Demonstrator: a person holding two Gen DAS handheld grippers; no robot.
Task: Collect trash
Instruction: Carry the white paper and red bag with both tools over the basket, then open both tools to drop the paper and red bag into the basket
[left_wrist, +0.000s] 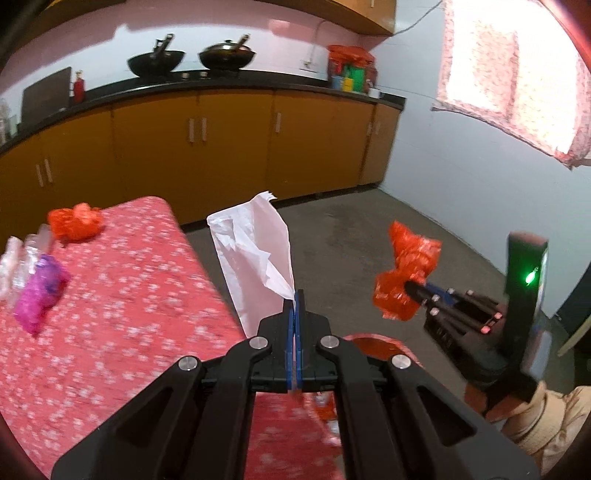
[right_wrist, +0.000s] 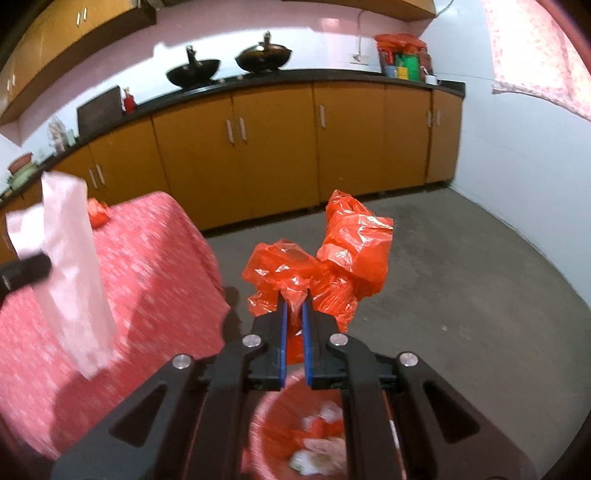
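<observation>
My left gripper (left_wrist: 295, 295) is shut on a white paper bag (left_wrist: 255, 254) and holds it in the air beyond the table's right edge. The bag also shows in the right wrist view (right_wrist: 74, 273). My right gripper (right_wrist: 294, 301) is shut on a crumpled orange plastic bag (right_wrist: 332, 254) and holds it above a red bin (right_wrist: 258, 417) that has trash in it. In the left wrist view that gripper (left_wrist: 410, 286) and the orange bag (left_wrist: 406, 273) are at the right. The bin's rim (left_wrist: 373, 341) shows just behind my left gripper.
A table with a red flowered cloth (left_wrist: 122, 295) is at the left. On it lie another orange bag (left_wrist: 75, 221), a magenta wrapper (left_wrist: 40, 291) and clear plastic (left_wrist: 22, 262). Orange cabinets (left_wrist: 229, 155) and a grey floor (left_wrist: 369, 229) lie beyond.
</observation>
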